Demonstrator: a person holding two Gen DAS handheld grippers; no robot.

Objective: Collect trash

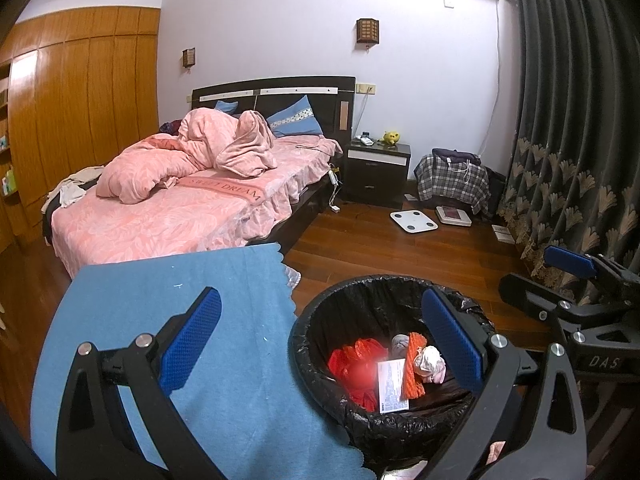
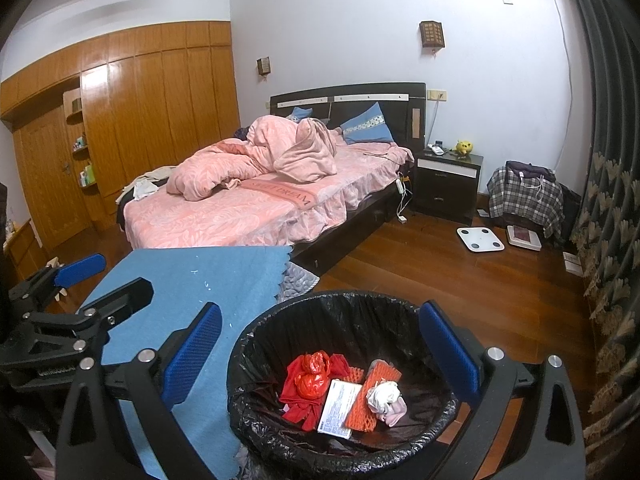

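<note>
Jaws wide above filled bin (image 2: 280, 436)

Both grippers spread wide, holding nothing.

The left gripper (image 1: 320, 340) points forward and slightly down, its blue-padded fingers (image 1: 192, 340) far apart (nothing between them). The right gripper (image 2: 320, 344) sits level beside it, just to its right, its fingers (image 2: 450, 346) equally splayed; each gripper shows at the edge of the other's wrist view.
</note>
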